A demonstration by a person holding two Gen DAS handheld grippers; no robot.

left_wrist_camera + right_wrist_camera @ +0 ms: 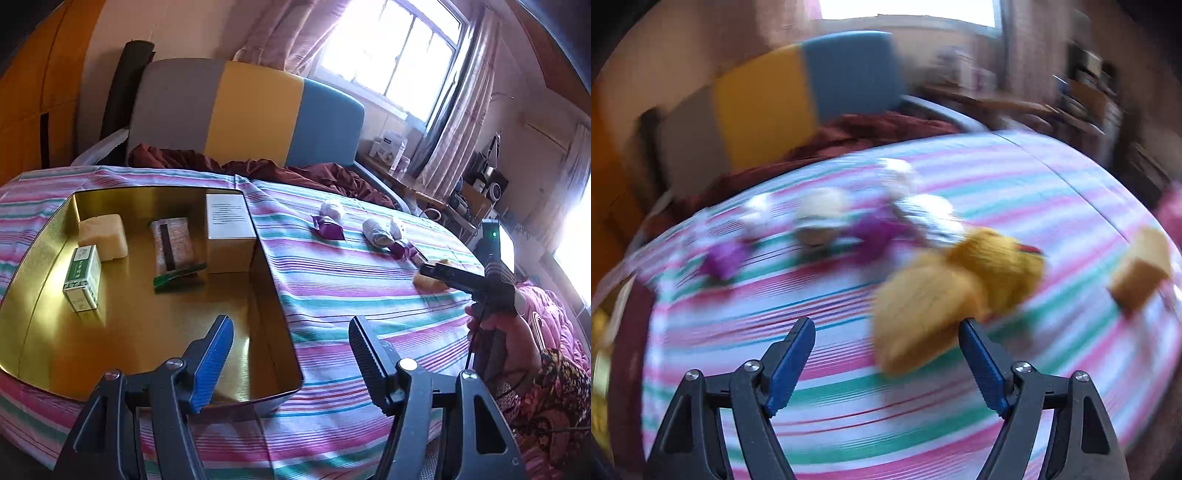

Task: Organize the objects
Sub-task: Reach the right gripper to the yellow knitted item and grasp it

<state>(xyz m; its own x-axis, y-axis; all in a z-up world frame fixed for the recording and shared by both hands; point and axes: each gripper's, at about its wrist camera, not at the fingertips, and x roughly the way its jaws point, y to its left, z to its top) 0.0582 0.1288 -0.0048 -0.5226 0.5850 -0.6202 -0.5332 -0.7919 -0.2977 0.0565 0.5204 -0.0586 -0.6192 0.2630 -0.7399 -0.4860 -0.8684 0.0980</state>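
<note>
Claws (290, 354) (886, 354) spread empty beside gold tray (275, 291) rim.

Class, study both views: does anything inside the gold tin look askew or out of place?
Yes. In the gold tin, the green-ended packet lies flat and slanted, while the three boxes stand squarely: the green box, the pale block and the white-topped box.

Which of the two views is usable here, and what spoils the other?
Left wrist view: sharp, though the window is blown out and the gold tray carries glare. Right wrist view: heavy motion blur smears the yellow knit item and the striped sheet; only the right gripper stays crisp.
</note>
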